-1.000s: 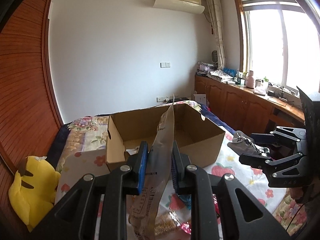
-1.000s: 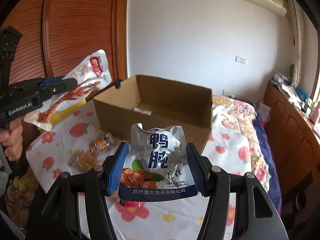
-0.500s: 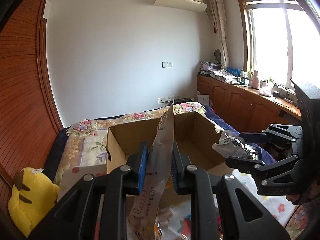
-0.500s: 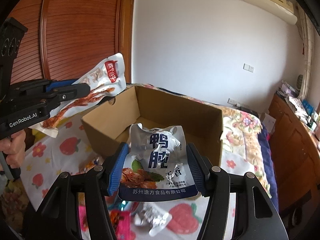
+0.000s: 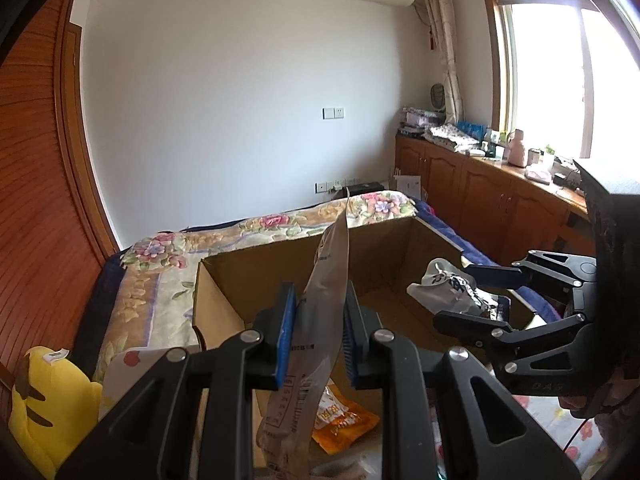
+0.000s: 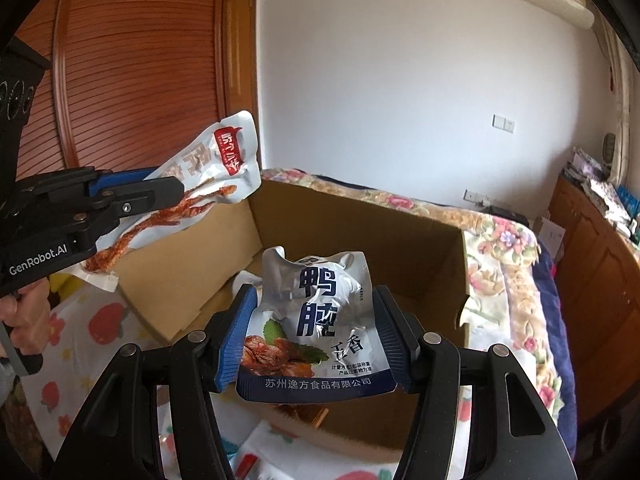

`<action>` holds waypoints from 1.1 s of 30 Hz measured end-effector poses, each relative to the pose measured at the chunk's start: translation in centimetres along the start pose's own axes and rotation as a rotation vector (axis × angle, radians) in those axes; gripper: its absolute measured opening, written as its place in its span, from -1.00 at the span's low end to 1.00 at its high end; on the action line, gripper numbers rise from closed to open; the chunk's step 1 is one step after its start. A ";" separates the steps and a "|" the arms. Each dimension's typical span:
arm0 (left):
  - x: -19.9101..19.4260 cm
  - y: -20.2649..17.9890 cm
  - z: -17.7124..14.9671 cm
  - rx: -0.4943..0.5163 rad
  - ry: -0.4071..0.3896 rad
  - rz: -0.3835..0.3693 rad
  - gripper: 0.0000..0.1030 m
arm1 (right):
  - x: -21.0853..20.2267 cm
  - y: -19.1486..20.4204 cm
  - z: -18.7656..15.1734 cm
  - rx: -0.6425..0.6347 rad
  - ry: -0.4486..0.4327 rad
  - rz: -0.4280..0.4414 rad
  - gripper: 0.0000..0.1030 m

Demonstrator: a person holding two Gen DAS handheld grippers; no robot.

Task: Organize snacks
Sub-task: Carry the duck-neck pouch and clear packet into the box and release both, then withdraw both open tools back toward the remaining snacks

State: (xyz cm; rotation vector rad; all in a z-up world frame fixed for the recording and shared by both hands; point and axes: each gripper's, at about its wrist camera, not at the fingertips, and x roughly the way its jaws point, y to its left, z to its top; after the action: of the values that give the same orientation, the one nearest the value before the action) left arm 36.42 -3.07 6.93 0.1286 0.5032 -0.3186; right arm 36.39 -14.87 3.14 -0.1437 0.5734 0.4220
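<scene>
Already both of my grippers carry a snack toward the cardboard box (image 5: 224, 304) on the bed, so the sorting is partly done.

In the left wrist view, my left gripper (image 5: 318, 332) has its jaws clamped on a pale chicken-feet packet (image 5: 320, 320), seen edge-on, poised above the box's near wall. At five o'clock an orange snack pack (image 5: 344, 426) already lies on the box floor. At three o'clock my right gripper (image 5: 486, 294) reaches in over the box.

In the right wrist view, the right gripper's jaws are clamped on the sides of a silver-and-blue duck snack pouch (image 6: 320, 320), held over the open box. At nine o'clock the left gripper holds its packet above the box's left wall. Loose wrappers (image 6: 248, 464) at six o'clock on the strawberry sheet (image 6: 104, 320) suggest more remains to collect, I judge.
</scene>
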 end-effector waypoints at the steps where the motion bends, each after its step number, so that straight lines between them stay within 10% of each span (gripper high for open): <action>1: 0.5 0.1 0.0 -0.003 0.009 -0.003 -0.63 | 0.3 -0.2 -0.1 0.007 0.001 0.000 0.17; 20: 1.7 0.6 -2.0 -0.024 0.049 0.008 -0.35 | 3.7 -0.7 -1.0 0.021 0.055 -0.007 0.23; 33: -2.2 0.5 -4.8 0.003 0.055 0.013 -0.34 | -1.3 0.9 -0.9 0.019 0.022 0.004 0.23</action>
State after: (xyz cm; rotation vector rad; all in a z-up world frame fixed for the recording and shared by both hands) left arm 32.56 -1.09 3.88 0.1438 0.5561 -0.3043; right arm 34.55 -14.70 3.15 -0.1291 0.5989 0.4189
